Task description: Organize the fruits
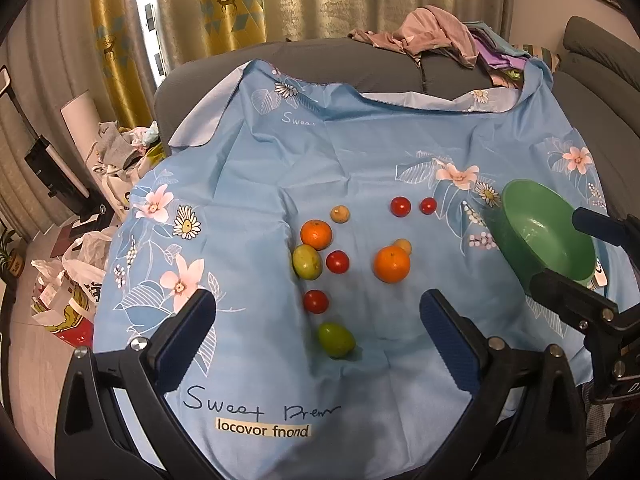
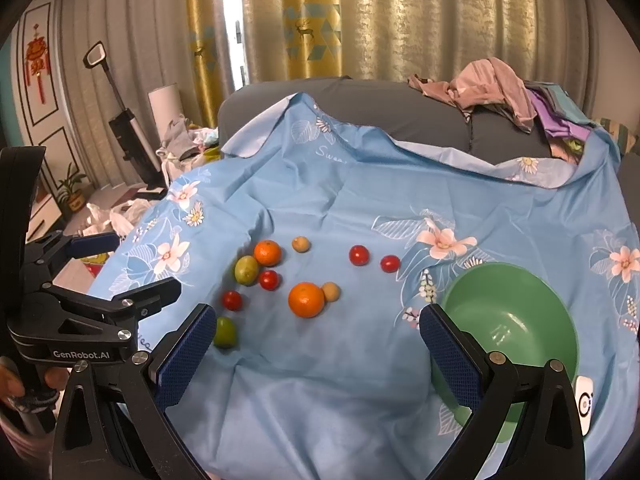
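Your left claw (image 1: 316, 320) and right claw (image 2: 316, 334) both hang spread wide and empty above the blue cloth (image 1: 360, 152). The fruits (image 1: 392, 264) lie scattered on the cloth, none in the green bowl (image 2: 508, 320), which sits to their right, under your right claw's right finger.

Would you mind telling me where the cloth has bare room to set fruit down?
Bare blue cloth lies beyond the fruit toward the sofa back, and in front between the nearest green fruit and the green bowl. It is crowded around the smaller orange, where fruits cluster closely.
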Action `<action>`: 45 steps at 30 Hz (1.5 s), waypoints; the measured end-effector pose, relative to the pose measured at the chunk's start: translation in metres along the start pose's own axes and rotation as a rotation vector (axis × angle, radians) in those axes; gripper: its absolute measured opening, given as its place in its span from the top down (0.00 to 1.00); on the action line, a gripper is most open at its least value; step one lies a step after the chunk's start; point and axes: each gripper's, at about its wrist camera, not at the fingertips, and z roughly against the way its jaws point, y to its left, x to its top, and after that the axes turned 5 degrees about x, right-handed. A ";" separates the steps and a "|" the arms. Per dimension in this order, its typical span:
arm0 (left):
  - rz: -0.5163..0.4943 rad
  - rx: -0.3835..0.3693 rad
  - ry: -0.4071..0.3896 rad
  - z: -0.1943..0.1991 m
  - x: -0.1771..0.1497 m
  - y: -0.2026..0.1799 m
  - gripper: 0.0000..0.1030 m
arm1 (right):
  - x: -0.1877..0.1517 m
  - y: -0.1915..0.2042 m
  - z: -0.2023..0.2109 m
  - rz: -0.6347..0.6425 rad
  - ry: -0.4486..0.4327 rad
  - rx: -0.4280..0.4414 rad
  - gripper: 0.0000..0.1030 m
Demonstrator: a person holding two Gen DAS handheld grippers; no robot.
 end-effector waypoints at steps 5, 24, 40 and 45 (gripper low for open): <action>0.024 -0.031 0.030 -0.010 -0.005 0.006 0.01 | -0.007 0.000 -0.005 -0.006 0.019 0.006 0.01; 0.202 -0.119 0.163 -0.060 -0.062 0.077 0.01 | -0.050 0.028 -0.104 -0.026 0.240 0.284 0.19; 0.086 -0.224 0.095 -0.092 -0.019 0.043 0.02 | -0.044 -0.017 -0.132 -0.126 0.228 0.172 0.35; 0.022 -0.249 0.068 -0.119 0.016 0.026 0.06 | -0.039 -0.027 -0.145 -0.096 0.227 0.110 0.35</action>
